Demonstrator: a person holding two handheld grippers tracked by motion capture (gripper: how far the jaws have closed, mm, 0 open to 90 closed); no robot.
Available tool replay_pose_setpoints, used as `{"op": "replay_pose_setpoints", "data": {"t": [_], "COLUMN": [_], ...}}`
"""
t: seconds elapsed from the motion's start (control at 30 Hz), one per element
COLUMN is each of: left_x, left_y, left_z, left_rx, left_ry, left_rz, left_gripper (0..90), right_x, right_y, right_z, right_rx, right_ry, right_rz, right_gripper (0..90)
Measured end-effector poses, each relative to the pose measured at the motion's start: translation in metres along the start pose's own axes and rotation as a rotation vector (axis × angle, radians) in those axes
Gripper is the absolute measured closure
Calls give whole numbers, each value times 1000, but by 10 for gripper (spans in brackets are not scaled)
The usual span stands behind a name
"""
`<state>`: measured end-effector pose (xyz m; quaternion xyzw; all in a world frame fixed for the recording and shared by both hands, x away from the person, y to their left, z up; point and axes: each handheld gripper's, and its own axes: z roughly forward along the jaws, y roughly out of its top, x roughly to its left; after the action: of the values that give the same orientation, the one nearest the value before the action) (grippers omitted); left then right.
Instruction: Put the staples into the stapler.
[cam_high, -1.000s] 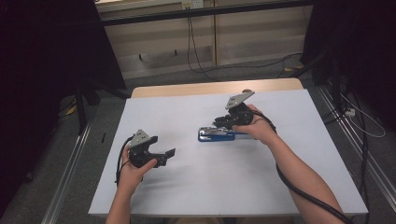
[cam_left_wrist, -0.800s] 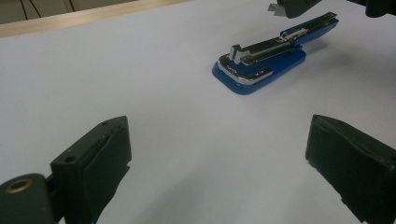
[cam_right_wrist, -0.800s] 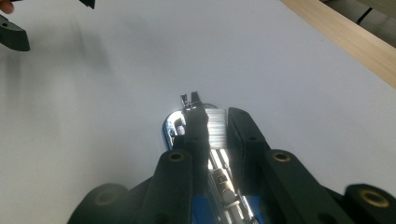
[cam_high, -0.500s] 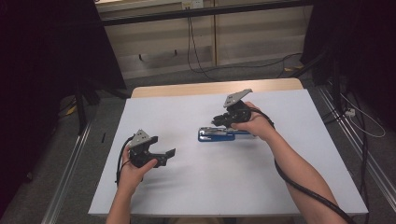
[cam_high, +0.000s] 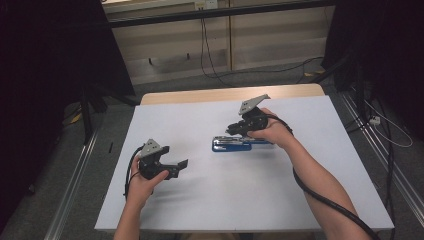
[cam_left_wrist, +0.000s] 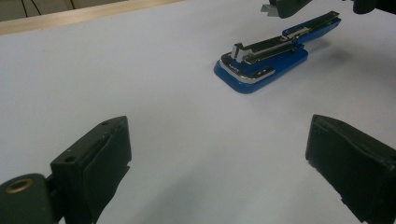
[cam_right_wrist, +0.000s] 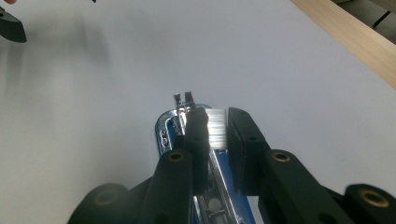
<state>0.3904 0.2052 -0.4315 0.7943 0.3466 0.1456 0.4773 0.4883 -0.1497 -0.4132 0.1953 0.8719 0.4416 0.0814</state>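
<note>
- So what's going on here looks like loading a blue stapler (cam_high: 231, 145). It's lying flat on the white table (cam_high: 210, 200), a bit right of the middle, with its top swung open and the metal staple channel exposed.
- The right tongs (cam_right_wrist: 217, 135) are clenched on a little silvery strip of staples (cam_right_wrist: 215, 134), held right above the front end of the open channel. In the high view the right tongs (cam_high: 234, 129) hover just over the stapler.
- The left tongs (cam_left_wrist: 219, 154) are released, jaws wide apart with nothing between them, parked on the near-left of the table, well apart from the stapler (cam_left_wrist: 266, 58) and pointed toward it.
- Progress, as I read it: stapler opened, staples picked up and brought over. Still to do: drop the strip into the channel, let go, close the top. I can't tell if the strip is touching the rail yet.
- Orientation: the stapler's long axis runs left-right across the table, rounded chrome nose pointing left, hinge end to the right under the right hand (cam_high: 272, 132).
</note>
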Motion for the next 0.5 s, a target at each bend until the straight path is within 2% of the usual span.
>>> {"op": "replay_pose_setpoints", "data": {"t": [0.33,0.5], "left_x": [0,0], "left_y": [0,0], "left_z": [0,0], "left_rx": [0,1], "left_ry": [1,-1], "left_rz": [2,2], "left_gripper": [70,70], "right_x": [-2,-3], "right_y": [2,1], "right_z": [3,7], "right_rx": [-11,1], "right_ry": [22,32], "right_rz": [-15,-19], "right_gripper": [792,792]}}
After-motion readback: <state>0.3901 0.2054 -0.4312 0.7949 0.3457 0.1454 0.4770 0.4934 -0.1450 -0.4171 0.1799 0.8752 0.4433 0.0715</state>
